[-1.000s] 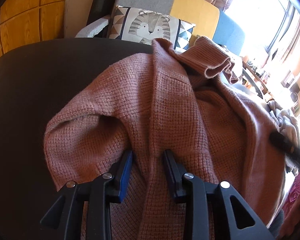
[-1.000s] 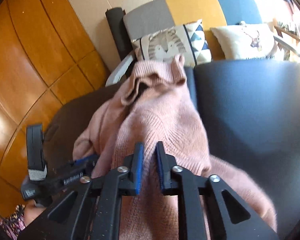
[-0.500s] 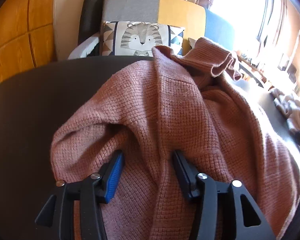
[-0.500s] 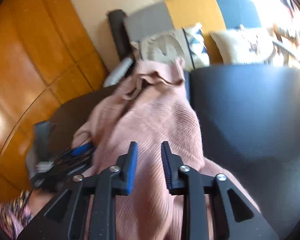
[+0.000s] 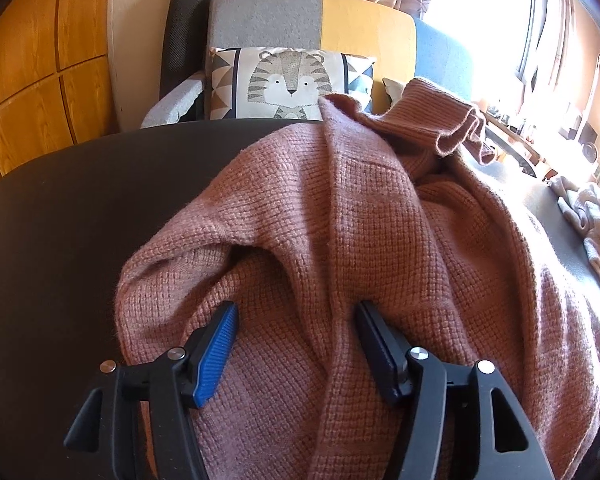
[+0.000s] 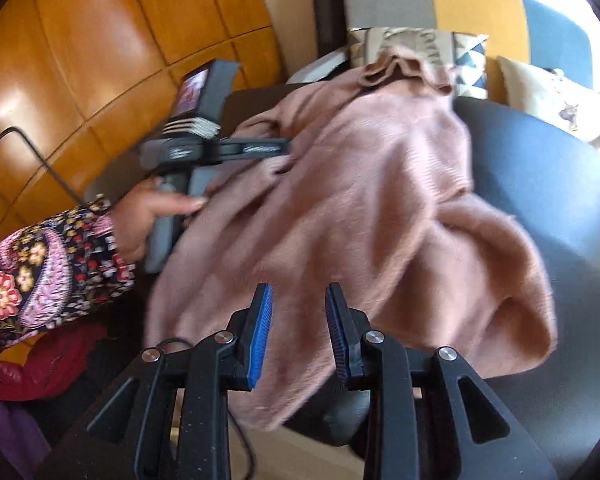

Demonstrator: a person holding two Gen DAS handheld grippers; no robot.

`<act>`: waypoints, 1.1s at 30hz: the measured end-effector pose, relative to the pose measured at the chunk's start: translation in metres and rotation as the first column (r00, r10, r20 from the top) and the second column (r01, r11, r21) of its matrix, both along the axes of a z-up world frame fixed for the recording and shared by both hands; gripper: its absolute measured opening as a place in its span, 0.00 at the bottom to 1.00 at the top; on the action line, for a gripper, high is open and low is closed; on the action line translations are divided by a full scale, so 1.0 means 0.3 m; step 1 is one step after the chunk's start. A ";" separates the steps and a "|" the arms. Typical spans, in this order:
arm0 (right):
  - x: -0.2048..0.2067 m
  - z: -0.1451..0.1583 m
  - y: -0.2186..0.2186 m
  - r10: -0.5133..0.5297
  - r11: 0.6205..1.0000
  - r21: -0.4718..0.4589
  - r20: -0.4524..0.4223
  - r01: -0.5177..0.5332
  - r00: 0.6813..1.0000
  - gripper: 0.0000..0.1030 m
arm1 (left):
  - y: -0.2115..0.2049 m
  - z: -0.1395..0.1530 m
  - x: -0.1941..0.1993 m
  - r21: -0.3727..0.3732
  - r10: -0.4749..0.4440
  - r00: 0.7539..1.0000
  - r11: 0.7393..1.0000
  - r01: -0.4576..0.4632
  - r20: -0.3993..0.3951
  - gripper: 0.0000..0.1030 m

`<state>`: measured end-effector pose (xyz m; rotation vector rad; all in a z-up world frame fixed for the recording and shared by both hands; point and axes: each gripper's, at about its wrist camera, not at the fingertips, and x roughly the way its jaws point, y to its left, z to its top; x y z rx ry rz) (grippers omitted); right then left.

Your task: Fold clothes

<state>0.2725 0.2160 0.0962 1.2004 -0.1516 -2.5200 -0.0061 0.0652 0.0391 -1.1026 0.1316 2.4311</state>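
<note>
Both wrist views close above sweater (image 5: 340,220)

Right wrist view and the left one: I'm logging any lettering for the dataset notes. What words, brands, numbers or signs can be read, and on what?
None can be read.
Left gripper: pale markings on its dark body, too blurred to read.
Tiger cushion: a picture only, no words.

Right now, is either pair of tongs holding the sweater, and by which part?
Neither: both tongs, left and right, have just opened and stand apart over the pink sweater.
</note>
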 end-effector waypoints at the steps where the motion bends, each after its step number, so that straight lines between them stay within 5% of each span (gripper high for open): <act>1: -0.009 -0.003 -0.021 0.031 0.999 0.007 0.004 -0.031 1.000 0.31 | -0.001 0.000 -0.001 -0.001 0.003 1.000 1.000 -0.003 -0.002 0.63; 4: -0.024 -0.013 -0.096 0.102 0.993 0.067 0.005 -0.102 0.995 0.57 | -0.003 -0.002 -0.003 -0.003 0.009 1.000 1.000 -0.009 -0.003 0.64; 10: -0.057 -0.043 -0.214 0.125 0.971 0.204 0.017 -0.126 0.992 0.62 | 0.000 -0.004 -0.002 -0.013 0.017 1.000 1.000 -0.017 -0.007 0.65; 14: -0.088 -0.118 -0.223 0.093 0.961 0.254 0.086 -0.112 0.992 0.62 | -0.018 0.034 0.001 0.005 0.043 0.997 0.999 -0.043 0.064 0.62; 15: -0.087 -0.116 -0.212 0.089 0.966 0.238 0.079 -0.105 0.993 0.62 | -0.032 0.053 0.015 0.033 0.051 0.996 0.998 -0.054 0.072 0.61; 18: -0.092 -0.105 -0.170 0.081 0.982 0.166 0.078 -0.093 0.994 0.23 | -0.084 0.103 0.076 0.156 0.041 0.995 0.986 -0.055 0.091 0.61; 20: -0.101 -0.101 -0.130 0.066 0.993 0.089 0.098 -0.075 0.993 0.15 | -0.109 0.111 0.122 0.190 0.005 0.992 0.981 -0.029 0.126 0.61; 28: -0.119 -0.105 0.031 -0.008 0.988 -0.154 0.160 0.033 0.987 0.09 | -0.208 0.045 0.259 0.216 -0.056 0.961 0.976 -0.004 0.272 0.62; 33: -0.124 -0.097 0.085 -0.024 0.974 -0.217 0.167 0.061 0.986 0.09 | -0.214 0.039 0.305 0.221 -0.051 0.966 0.975 -0.007 0.255 0.62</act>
